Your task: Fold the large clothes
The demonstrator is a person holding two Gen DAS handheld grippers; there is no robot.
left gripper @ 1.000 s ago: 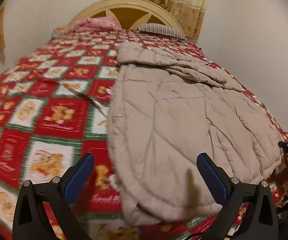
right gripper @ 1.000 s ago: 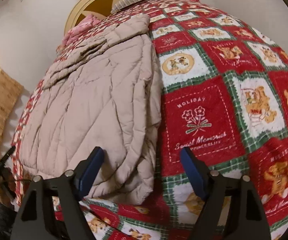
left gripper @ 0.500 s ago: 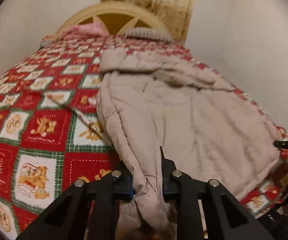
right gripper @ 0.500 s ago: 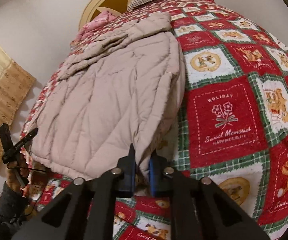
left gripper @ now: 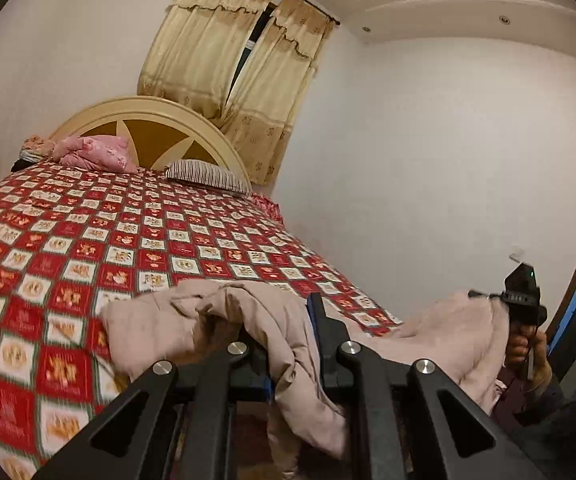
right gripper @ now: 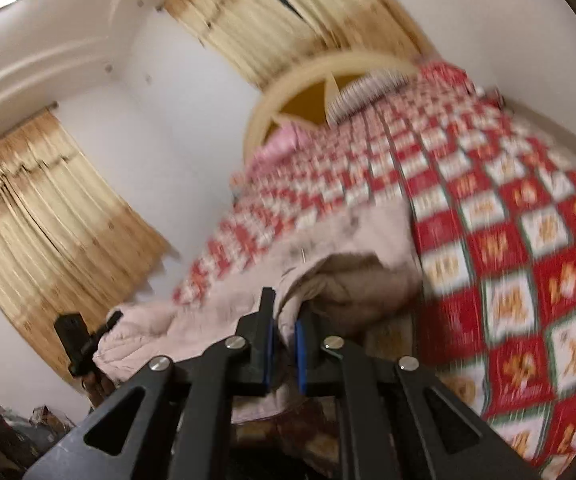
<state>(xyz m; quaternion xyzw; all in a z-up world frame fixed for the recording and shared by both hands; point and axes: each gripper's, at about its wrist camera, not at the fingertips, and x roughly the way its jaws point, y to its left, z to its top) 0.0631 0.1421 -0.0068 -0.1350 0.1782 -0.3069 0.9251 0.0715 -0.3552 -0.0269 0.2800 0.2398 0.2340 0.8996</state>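
Bed [left gripper: 87,248] with red patchwork cover, cream headboard [left gripper: 143,120], curtains [left gripper: 239,80] behind. Beige quilted coat [left gripper: 247,320] bunched at the bed's near edge, hem raised off the cover. Striped pillow [left gripper: 207,176] and pink pillow [left gripper: 95,152] at the head. Left gripper [left gripper: 288,344] clamped tight on the coat's edge; right gripper [right gripper: 283,340] likewise pinching coat fabric between blue pads.

soft matt quilted cloth jacket [left gripper: 271,320], printed cloth bedspread [left gripper: 87,248], glossy headboard [left gripper: 191,120], matt plastic fingers [right gripper: 265,320].
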